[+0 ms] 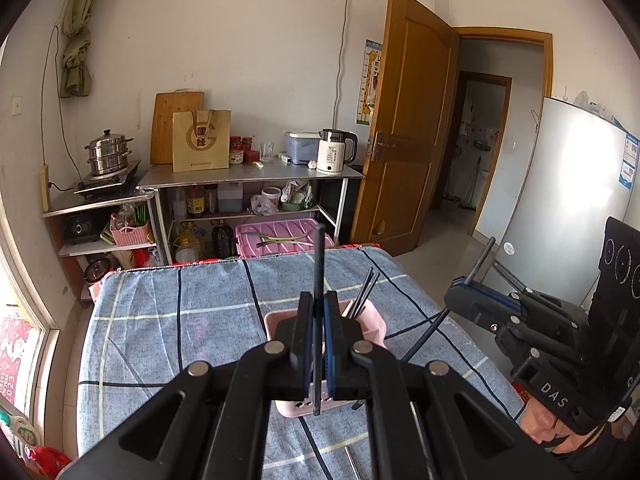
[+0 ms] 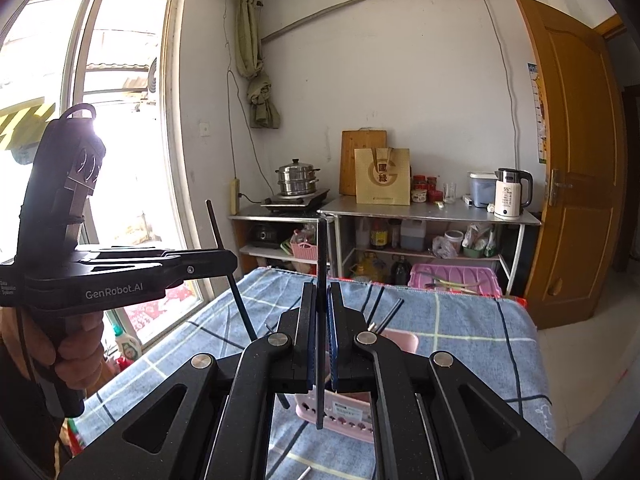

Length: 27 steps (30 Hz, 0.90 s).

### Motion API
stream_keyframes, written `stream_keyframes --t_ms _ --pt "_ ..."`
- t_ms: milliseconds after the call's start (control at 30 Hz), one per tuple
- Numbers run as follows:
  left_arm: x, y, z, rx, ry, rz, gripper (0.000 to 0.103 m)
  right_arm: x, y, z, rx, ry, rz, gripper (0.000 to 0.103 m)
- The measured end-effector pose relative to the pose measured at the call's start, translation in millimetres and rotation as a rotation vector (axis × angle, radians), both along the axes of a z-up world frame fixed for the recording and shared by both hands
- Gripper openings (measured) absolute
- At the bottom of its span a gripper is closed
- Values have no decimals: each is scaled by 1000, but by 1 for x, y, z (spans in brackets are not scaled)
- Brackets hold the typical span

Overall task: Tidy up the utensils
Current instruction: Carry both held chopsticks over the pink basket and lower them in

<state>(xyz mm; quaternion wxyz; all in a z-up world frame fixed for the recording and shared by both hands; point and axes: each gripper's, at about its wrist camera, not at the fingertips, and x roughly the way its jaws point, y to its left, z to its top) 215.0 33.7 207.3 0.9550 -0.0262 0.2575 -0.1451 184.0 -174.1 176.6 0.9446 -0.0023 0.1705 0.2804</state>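
Note:
My left gripper is shut on a black chopstick that stands nearly upright between its pads. Below and just behind it sits a pink utensil holder with several black chopsticks leaning in it. In the same view my right gripper comes in from the right, shut on another black chopstick that slants down toward the cloth. The right wrist view shows the right gripper clamping its chopstick upright over the holder. There the left gripper grips its slanted chopstick at the left.
The table carries a blue checked cloth. A thin metal utensil lies on it near the front edge. Behind stand steel shelves with a kettle and a steamer pot, an open wooden door and a fridge.

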Motion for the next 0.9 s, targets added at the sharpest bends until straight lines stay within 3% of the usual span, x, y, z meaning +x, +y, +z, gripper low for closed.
stream_keyframes --t_ms 200,467,900 --pt "17 3 10 -22 -35 11 5 12 4 8 49 -33 -17 5" --pt "36 4 -2 -26 -45 20 5 33 4 4 89 -46 -54 5" --pt "52 7 -54 -37 70 34 5 47 9 -36 49 52 -62 5"
